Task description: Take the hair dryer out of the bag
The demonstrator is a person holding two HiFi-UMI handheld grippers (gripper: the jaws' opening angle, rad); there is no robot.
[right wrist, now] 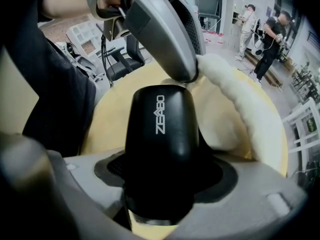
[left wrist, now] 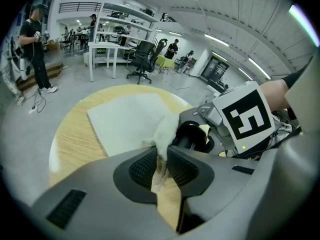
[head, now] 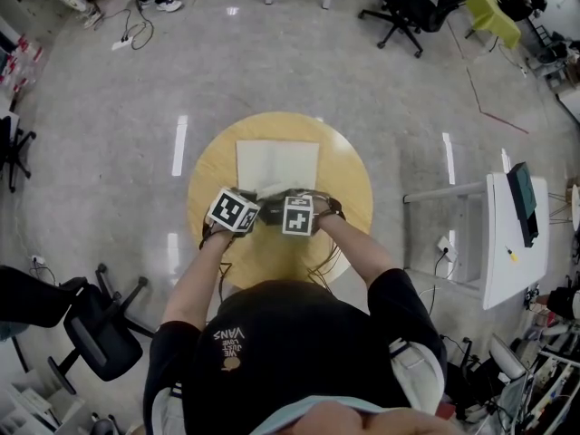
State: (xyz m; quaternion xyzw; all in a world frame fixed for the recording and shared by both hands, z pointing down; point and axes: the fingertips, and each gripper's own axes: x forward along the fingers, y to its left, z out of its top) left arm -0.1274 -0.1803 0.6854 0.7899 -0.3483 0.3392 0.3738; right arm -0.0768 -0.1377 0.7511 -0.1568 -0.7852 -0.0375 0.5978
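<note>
A white cloth bag [head: 276, 163] lies flat on the round wooden table [head: 349, 193]. My left gripper [head: 237, 208] is at the bag's near edge. In the left gripper view it [left wrist: 160, 159] is shut on a pinch of the bag's white fabric [left wrist: 135, 121]. Beside it, my right gripper [head: 299, 212] is shut on the black hair dryer [right wrist: 160, 129], printed ZEABO, whose body fills the space between the jaws [right wrist: 162, 176]. The hair dryer [left wrist: 192, 134] sits at the bag's mouth, right of the pinched fabric. The bunched bag rim [right wrist: 240, 104] curves past the dryer's right side.
Office chairs [head: 408, 3] stand behind the table and another [head: 95, 329] at my near left. A white desk [head: 512, 243] is to the right. People [right wrist: 272, 31] stand farther off in the room. Cables [head: 136, 34] lie on the floor.
</note>
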